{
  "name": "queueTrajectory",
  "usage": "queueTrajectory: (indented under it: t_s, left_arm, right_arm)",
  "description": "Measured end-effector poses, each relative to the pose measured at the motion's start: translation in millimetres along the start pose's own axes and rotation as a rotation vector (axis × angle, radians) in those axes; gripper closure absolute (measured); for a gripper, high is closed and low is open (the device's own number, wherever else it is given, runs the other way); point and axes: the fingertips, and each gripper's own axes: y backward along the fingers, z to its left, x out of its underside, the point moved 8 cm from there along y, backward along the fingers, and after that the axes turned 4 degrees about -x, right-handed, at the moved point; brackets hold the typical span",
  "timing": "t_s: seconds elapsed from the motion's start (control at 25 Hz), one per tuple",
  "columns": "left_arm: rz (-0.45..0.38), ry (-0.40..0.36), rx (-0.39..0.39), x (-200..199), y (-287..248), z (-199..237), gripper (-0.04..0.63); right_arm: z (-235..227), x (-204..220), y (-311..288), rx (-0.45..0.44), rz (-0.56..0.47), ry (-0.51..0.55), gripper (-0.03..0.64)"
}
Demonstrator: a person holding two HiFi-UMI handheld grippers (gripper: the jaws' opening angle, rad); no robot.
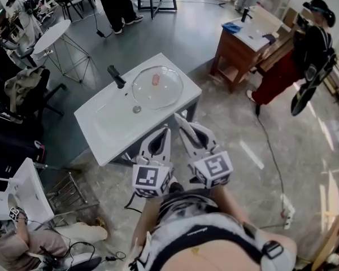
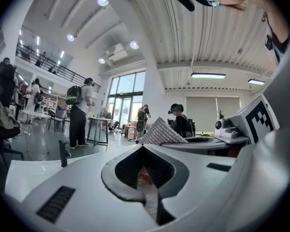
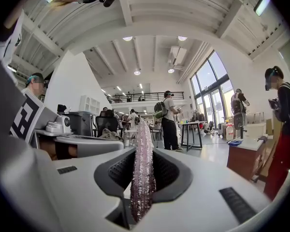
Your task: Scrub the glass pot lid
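Nothing scrubbed yet; round clear glass pot lid [image 1: 157,86] lies in the white sink [image 1: 101,123]; left gripper [image 1: 166,133] pressed together, empty; right gripper [image 1: 181,122] pinches sparkly pink scouring cloth [image 3: 141,168] near the sink.

A wooden desk [image 1: 233,52] is seen right of the white sink [image 1: 101,126]; a round table [image 1: 52,34] is set left.

Open hall on glossy grey floor [image 1: 175,33]. Holds wooden desk [image 1: 234,52] at one o'clock, round white table [image 1: 51,33] at ten o'clock. Tall windows [image 3: 208,86], balcony railing [image 3: 135,96], round ceiling lights [image 3: 128,38] overhead.
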Motion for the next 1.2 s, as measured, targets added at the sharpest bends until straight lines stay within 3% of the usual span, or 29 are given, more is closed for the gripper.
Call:
queueTrajectory:
  t_s: [0.32,0.64,1.2]
  left_arm:
    - [0.024,-0.002,0.01,2.9,2.7,39.8,0.601]
    - [0.048,0.051,-0.01,3.8,0.7,55.4,0.601]
    - [0.021,0.028,-0.055,-4.3,-83.5,87.8,0.601]
  right_arm:
    - [21.7,0.2,-35.8,0.015,0.022,-0.027,0.528]
    - [27.3,-3.7,-51.9,0.002,0.063,-0.06,0.528]
    - [-44.1,-8.2,-122.9,-0.063,0.044,-0.059,0.528]
